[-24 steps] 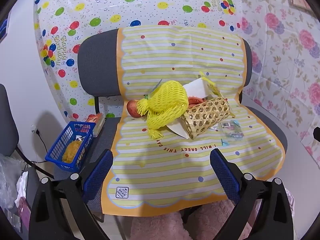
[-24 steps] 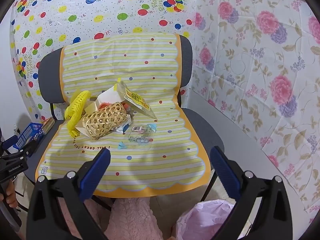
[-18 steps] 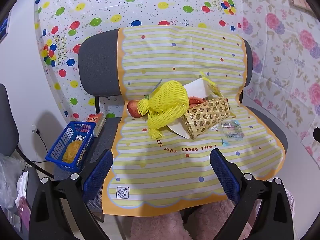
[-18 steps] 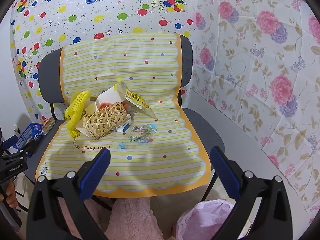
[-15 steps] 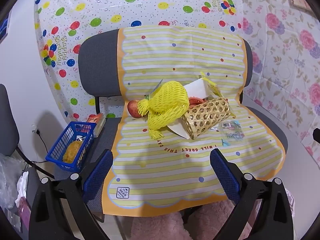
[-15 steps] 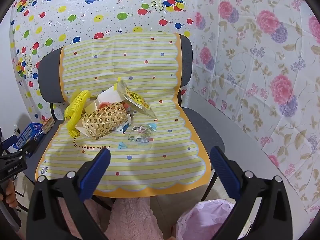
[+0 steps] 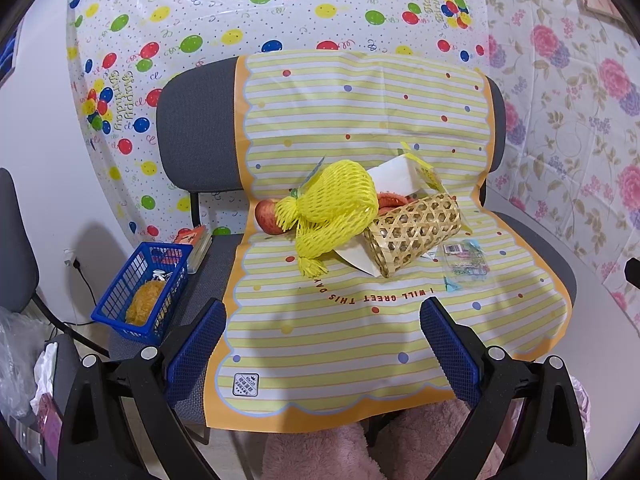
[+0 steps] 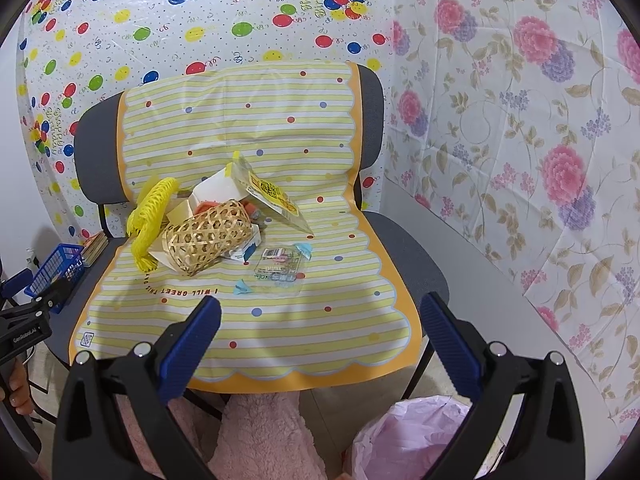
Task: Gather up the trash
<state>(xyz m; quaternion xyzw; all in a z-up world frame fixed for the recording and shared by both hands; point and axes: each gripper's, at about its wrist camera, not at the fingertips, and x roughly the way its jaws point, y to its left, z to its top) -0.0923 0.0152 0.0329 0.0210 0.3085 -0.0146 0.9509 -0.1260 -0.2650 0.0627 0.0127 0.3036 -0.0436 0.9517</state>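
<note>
A pile of trash lies on a striped yellow sheet (image 7: 360, 344) over a grey chair seat. In it are a yellow foam fruit net (image 7: 332, 212), a woven bamboo basket (image 7: 414, 232) on its side, a clear plastic wrapper (image 7: 466, 266), a white paper piece (image 7: 394, 176) and a red apple (image 7: 267, 216). The right wrist view shows the same net (image 8: 152, 216), basket (image 8: 210, 236), wrapper (image 8: 280, 268) and a yellow printed packet (image 8: 268, 194). My left gripper (image 7: 322, 344) and right gripper (image 8: 320, 340) are both open and empty, held before the seat's front edge.
A pink bag-lined bin (image 8: 404, 436) stands on the floor at the lower right. A blue basket (image 7: 142, 288) sits on the chair's left side beside a small stack of books (image 7: 196, 240). Patterned plastic sheets cover the walls behind.
</note>
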